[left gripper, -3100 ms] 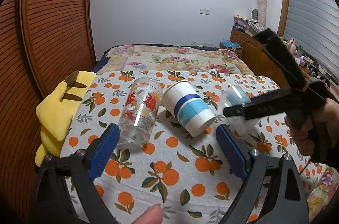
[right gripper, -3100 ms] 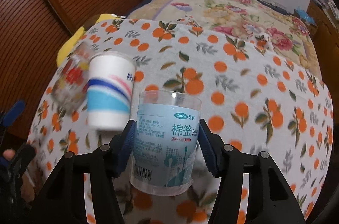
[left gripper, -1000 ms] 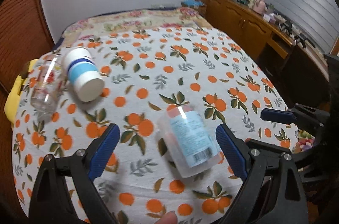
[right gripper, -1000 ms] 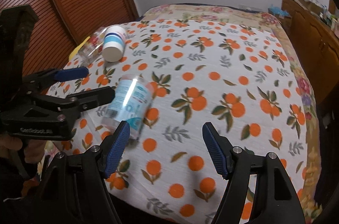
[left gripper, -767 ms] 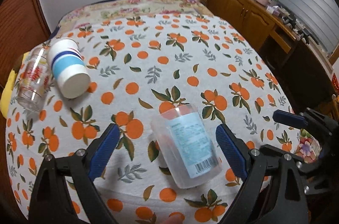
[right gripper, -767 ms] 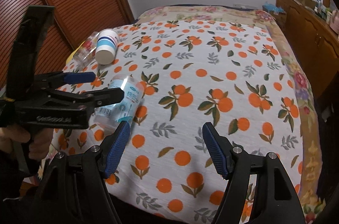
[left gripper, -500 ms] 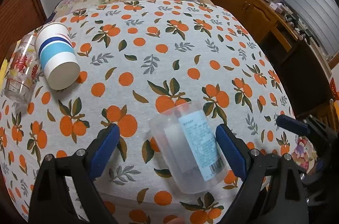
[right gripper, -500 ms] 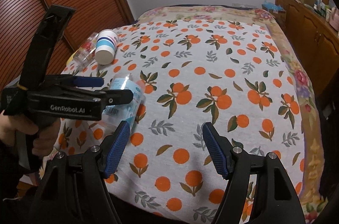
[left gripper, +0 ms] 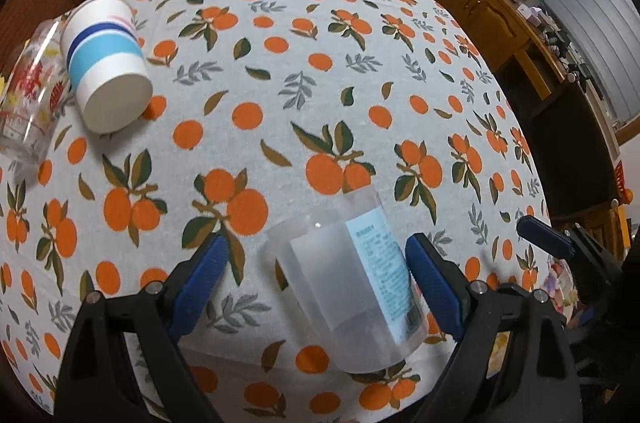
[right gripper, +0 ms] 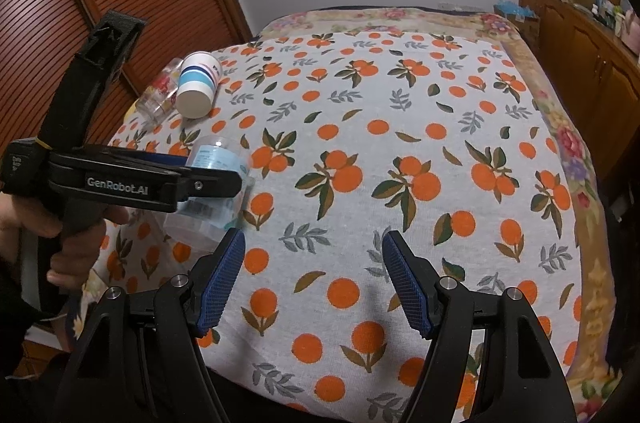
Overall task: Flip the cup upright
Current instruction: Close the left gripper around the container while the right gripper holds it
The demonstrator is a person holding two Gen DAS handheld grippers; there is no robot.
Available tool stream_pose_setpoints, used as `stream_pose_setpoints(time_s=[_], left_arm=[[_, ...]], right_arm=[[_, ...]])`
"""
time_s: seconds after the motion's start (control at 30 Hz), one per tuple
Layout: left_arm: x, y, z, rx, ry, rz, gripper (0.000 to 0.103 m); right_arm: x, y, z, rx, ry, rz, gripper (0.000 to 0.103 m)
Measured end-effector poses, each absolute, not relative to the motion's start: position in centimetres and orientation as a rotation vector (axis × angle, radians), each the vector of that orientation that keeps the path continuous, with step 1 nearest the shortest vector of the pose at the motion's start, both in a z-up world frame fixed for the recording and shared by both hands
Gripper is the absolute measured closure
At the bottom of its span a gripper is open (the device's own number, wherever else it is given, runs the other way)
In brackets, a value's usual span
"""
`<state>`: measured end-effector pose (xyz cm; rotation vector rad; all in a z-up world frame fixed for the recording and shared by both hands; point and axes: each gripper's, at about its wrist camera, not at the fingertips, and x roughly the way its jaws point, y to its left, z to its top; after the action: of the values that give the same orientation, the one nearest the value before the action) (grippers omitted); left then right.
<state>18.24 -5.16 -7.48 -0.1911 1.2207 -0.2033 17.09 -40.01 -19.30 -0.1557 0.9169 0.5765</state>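
Cup lies on its side near the bed's near edge, between the wide-open left claw; right claw gapes empty.

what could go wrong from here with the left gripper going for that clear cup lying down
The clear plastic cup lies on its side between the open left gripper, skewed to its fingers, so closing could roll or squirt it away. It sits near the bed's front edge and might drop off. The soft cloth may let it tip once stood.

plastic cup lying on cloth between left tool fingers, paper cup beside glass far left
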Motion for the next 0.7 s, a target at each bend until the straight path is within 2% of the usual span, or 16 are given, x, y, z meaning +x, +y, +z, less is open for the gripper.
stream_pose_setpoints(time_s=[0.23, 0.3, 0.43, 0.5, 0.7], left_arm=[[18.5, -4.7, -8.5, -0.260, 1.296, -0.246, 0.015], [18.7, -4.6, -8.3, -0.262, 1.296, -0.249, 0.021], [19.3, -4.8, -7.9, -0.269, 1.296, -0.260, 0.024], [19.5, -5.0, -7.8, -0.261, 1.298, -0.270, 0.039], [19.4, -4.9, -6.3, -0.231, 1.224, -0.263, 0.041]], right_arm=[[17.0, -39.5, -19.6, -0.156, 0.920, 0.585, 0.030], [17.0, -39.4, -19.5, -0.157, 0.918, 0.586, 0.030], [16.9, -39.4, -19.6, -0.156, 0.915, 0.584, 0.030], [16.9, -39.5, -19.7, -0.156, 0.917, 0.582, 0.030], [16.9, -39.7, -19.9, -0.151, 0.920, 0.578, 0.030]])
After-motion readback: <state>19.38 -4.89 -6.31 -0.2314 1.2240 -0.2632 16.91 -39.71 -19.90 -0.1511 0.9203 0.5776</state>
